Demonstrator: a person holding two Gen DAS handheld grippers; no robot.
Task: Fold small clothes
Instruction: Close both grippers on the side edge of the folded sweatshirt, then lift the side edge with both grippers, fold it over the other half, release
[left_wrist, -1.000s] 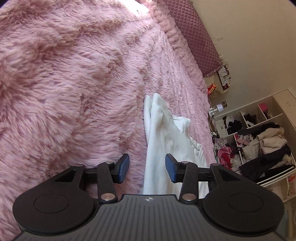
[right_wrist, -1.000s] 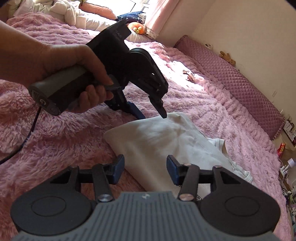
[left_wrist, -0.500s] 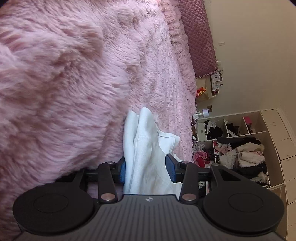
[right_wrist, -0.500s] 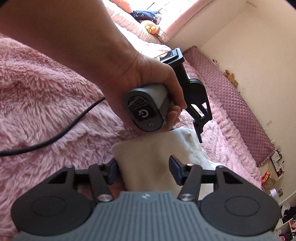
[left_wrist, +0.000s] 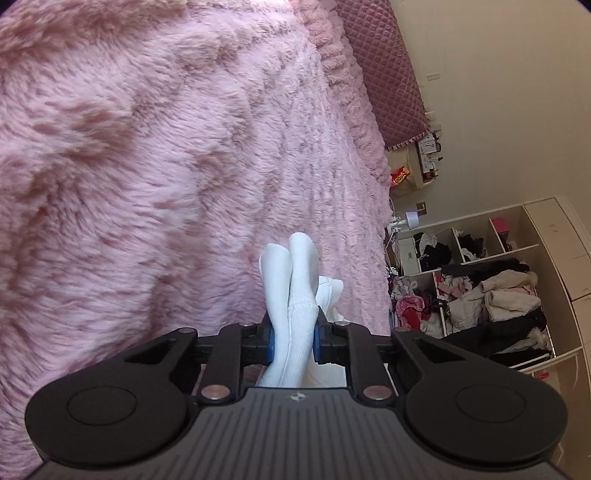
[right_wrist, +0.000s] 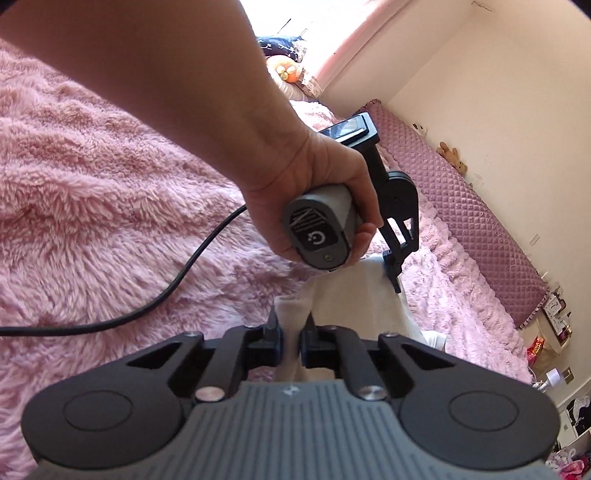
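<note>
A small white garment (left_wrist: 295, 266) lies on the pink furry blanket (left_wrist: 147, 166). In the left wrist view a bunched fold of it stands up between the blue pads of my left gripper (left_wrist: 293, 332), whose jaws are closing and press on the cloth from both sides. In the right wrist view my right gripper (right_wrist: 291, 332) is shut on a near edge of the same garment (right_wrist: 354, 295). Just beyond it, a person's hand (right_wrist: 314, 177) holds the left gripper (right_wrist: 393, 273), its fingers down on the cloth's far edge.
A black cable (right_wrist: 147, 306) trails across the blanket to the left. A quilted mauve bolster (right_wrist: 461, 206) runs along the wall. Open shelves stuffed with clothes (left_wrist: 480, 295) stand past the bed's edge at the right.
Both grippers have closed on the white garment, which is now pinched into upright folds. The left gripper moved along the cloth, and the hand holding it has come closer to the right gripper.
</note>
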